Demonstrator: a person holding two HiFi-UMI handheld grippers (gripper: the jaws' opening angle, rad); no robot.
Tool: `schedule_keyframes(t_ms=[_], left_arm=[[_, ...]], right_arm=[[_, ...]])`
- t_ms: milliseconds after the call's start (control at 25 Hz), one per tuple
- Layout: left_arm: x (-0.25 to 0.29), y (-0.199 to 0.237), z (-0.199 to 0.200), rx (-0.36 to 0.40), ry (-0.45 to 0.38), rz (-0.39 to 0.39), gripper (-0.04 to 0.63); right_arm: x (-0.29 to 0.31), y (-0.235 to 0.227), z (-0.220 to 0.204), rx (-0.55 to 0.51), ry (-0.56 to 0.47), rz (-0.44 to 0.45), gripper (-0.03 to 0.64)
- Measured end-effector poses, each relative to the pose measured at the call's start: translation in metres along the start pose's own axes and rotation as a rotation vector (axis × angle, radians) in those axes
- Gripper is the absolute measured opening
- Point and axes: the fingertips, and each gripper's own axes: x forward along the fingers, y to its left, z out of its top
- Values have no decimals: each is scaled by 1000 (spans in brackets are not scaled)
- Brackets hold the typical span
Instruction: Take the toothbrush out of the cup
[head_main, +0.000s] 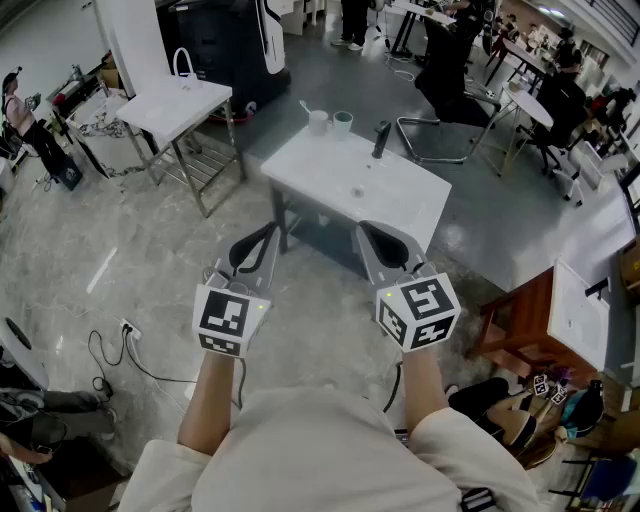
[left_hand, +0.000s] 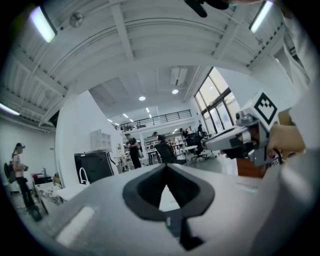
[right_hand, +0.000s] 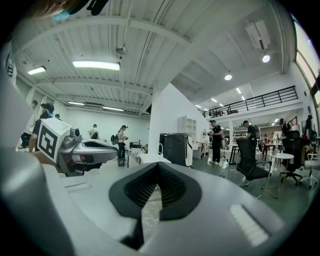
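Observation:
A white cup (head_main: 318, 123) stands at the far edge of the white washbasin table (head_main: 400, 205), and a toothbrush (head_main: 306, 106) leans out of it to the left. A pale green cup (head_main: 343, 122) stands right beside it. My left gripper (head_main: 271, 231) and right gripper (head_main: 364, 229) hang side by side in front of the table's near edge, well short of the cups. Both are shut with nothing between the jaws. In the left gripper view my left gripper (left_hand: 166, 165) has its pads meeting at the tip, as does my right gripper (right_hand: 159, 164) in the right gripper view. Neither gripper view shows the cups.
A black tap (head_main: 381, 138) rises at the table's far right. Another white table (head_main: 176, 104) stands to the left, and an office chair (head_main: 440, 80) behind. A wooden cabinet (head_main: 525, 320) is at the right. Cables (head_main: 118, 348) lie on the floor at the left.

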Motion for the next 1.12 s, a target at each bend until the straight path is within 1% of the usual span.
schedule_keyframes(t_ms=[360, 720, 920, 1120], left_arm=[[-10, -6, -3, -4, 5, -10, 0], [-36, -5, -10, -8, 10, -26, 0], [-59, -1, -22, -10, 21, -43, 0], [-65, 7, -31, -19, 35, -56, 0]], right_arm=[[-7, 8, -4, 2, 7, -11, 5], [-11, 31, -6, 49, 16, -15, 5], [-18, 49, -10, 61, 18, -45, 5], [-16, 59, -18, 84, 29, -68, 5]])
